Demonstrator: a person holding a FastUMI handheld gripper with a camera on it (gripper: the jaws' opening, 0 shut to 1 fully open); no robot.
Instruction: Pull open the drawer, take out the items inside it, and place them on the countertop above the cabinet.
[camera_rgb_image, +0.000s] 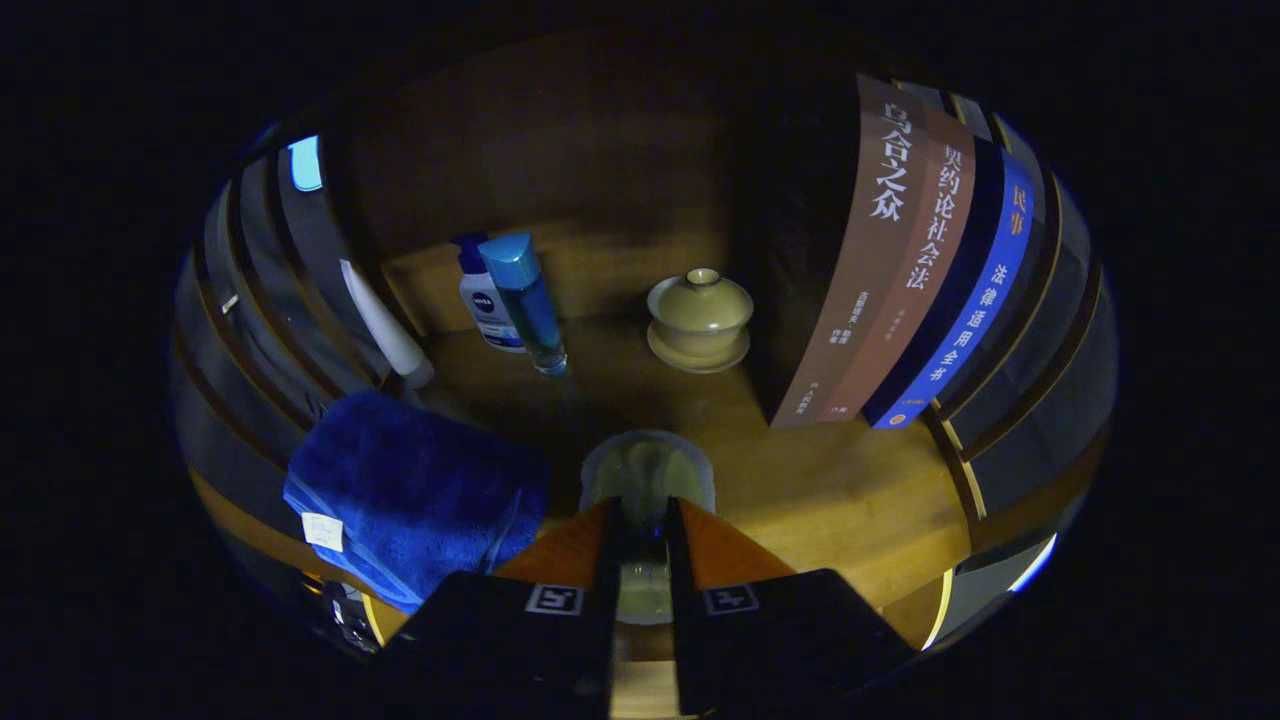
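My gripper (643, 508) is shut on a clear, pale greenish container (646, 465). Its rounded body sticks out just ahead of the fingertips, and part of it shows in the narrow gap between the fingers. It hangs low over a wooden countertop (820, 490); I cannot tell whether it touches the wood. A folded blue towel (410, 490) lies on the countertop just left of the fingers.
Beyond the fingers stand a blue-capped clear bottle (528, 300), a white lotion bottle (482, 300) and a leaning white tube (385, 325). A lidded ceramic tea bowl on a saucer (699, 318) sits further right. Upright books (900, 260) wall off the right side. A wooden panel closes the back.
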